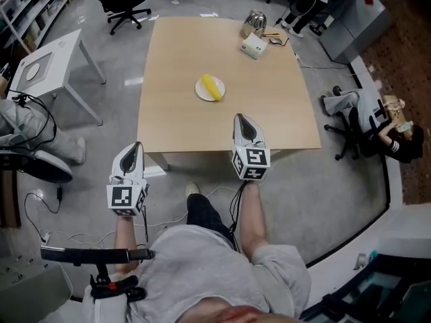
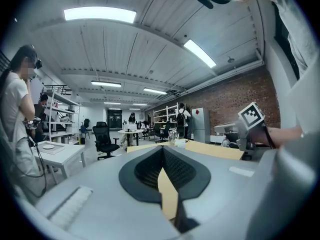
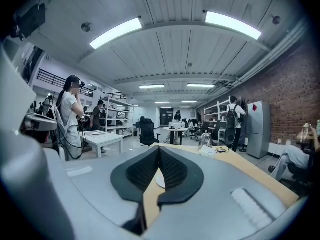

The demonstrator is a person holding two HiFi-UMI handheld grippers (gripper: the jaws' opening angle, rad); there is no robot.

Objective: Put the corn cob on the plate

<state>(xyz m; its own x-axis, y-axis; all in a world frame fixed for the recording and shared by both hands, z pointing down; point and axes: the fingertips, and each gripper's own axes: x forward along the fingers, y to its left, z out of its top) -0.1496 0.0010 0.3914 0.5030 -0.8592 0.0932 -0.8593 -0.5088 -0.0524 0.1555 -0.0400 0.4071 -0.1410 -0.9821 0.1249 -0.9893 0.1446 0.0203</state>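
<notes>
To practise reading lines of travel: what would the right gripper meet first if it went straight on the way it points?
The right gripper would probably meet the plate with the corn cob, in line beyond its shut jaws; depth is unclear.

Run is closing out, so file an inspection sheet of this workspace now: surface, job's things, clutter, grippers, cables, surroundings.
Surface: wooden table, no spills seen.
Job's things: corn cob lies on the white plate, mid-table.
Clutter: white box and shiny vessel at the table's far end.
Grippers: left gripper over the floor, right gripper over the table's near edge; both shut, nothing between the jaws.
Cables: loose leads on the floor at left.
Surroundings: white side table, office chair, seated person at right.
</notes>
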